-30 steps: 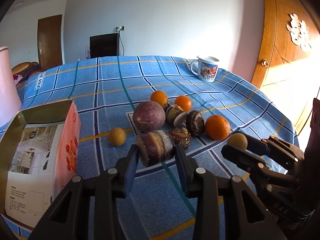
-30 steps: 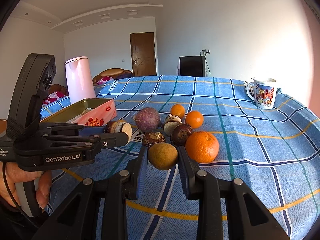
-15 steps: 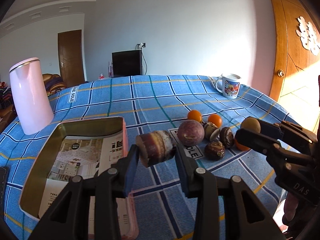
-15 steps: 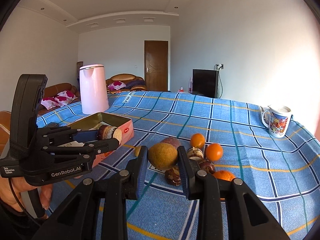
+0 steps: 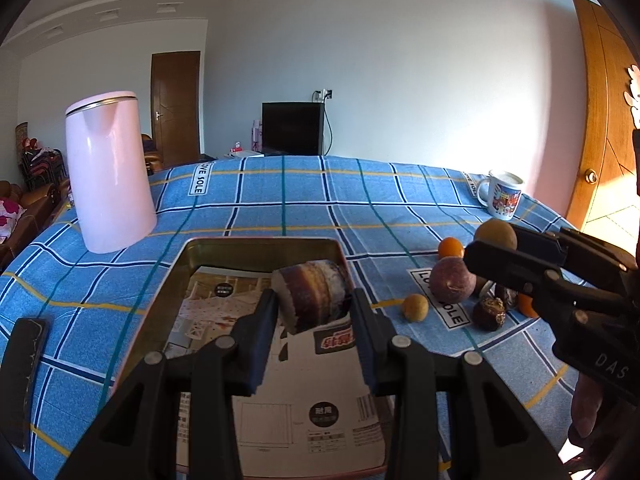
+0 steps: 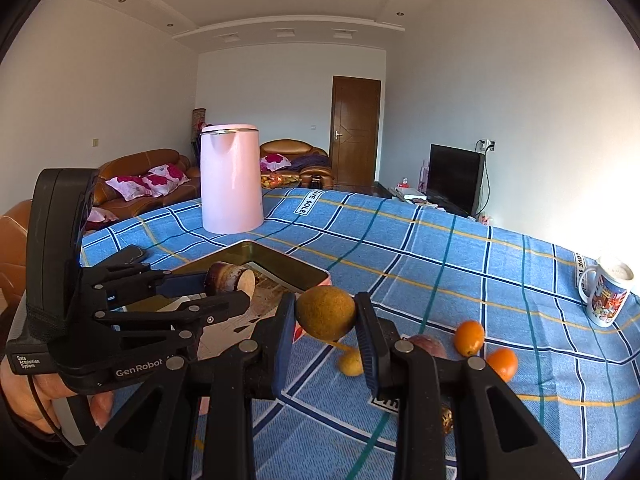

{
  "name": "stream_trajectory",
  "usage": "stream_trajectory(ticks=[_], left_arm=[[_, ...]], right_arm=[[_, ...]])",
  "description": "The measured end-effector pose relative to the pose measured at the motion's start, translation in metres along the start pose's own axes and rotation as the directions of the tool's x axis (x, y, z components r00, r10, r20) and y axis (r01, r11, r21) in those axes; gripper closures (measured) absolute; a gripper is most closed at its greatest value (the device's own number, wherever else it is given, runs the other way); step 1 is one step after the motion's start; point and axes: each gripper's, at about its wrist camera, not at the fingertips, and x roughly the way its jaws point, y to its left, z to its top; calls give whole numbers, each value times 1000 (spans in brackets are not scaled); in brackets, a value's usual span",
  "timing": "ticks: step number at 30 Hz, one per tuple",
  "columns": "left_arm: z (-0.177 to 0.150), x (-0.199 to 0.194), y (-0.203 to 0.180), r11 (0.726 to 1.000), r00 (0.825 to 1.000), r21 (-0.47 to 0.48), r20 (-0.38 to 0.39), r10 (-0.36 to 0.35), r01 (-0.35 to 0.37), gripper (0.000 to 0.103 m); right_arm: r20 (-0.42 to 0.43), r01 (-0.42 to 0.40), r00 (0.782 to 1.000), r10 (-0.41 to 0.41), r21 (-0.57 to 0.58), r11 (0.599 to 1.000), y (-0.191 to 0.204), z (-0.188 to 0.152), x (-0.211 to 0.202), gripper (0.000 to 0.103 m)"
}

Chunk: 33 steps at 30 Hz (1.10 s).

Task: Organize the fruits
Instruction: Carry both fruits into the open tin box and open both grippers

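Since half a second ago both grippers have travelled away from the fruit group, and now the left gripper hangs over the tin box, which fills the lower centre of the left wrist view. Its two fingers are clamped on a brown cut root piece above the printed paper that lies inside the box.

In the left wrist view, going from left to right: a dark flat object lies on the blue checked tablecloth at the lower left edge, a pink kettle stands at the upper left, then comes the box. Right of the box a small yellow fruit, a round purple fruit, a dark wrinkled fruit and an orange rest on the cloth. A mug stands far back on the right.

The right gripper is closed on a brownish-yellow fruit, held in the air just right of the box corner in the right wrist view. Two oranges lie on the cloth at the lower right there.
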Motion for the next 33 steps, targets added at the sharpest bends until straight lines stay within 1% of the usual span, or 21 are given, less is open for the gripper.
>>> stream_trajectory(ticks=[6, 8, 13, 19, 27, 28, 29, 33], left_arm=[[4, 1, 19, 999, 1000, -23, -5, 23, -23, 64], [4, 2, 24, 999, 999, -28, -10, 30, -30, 64], [3, 7, 38, 998, 998, -41, -34, 46, -47, 64], [0, 11, 49, 997, 997, -56, -54, 58, -61, 64], [1, 14, 56, 995, 994, -60, -75, 74, -78, 64], [1, 14, 56, 995, 994, -59, -76, 76, -81, 70], [2, 14, 57, 995, 994, -59, -80, 75, -80, 72], [3, 14, 57, 995, 994, -56, -76, 76, -80, 73]], right_arm=[[-23, -41, 999, 41, -16, 999, 15, 12, 24, 72], [-36, -68, 997, 67, -11, 998, 19, 14, 31, 72], [-82, -95, 992, 94, -13, 995, 30, 19, 59, 72], [-133, -107, 986, 104, -18, 994, 38, 17, 81, 72], [-185, -133, 975, 126, -22, 991, 48, 15, 96, 72], [-192, -134, 973, 127, -22, 991, 49, 14, 98, 72], [-200, -134, 972, 127, -24, 991, 50, 14, 100, 72], [-226, -142, 965, 131, -29, 989, 51, 12, 106, 71]])
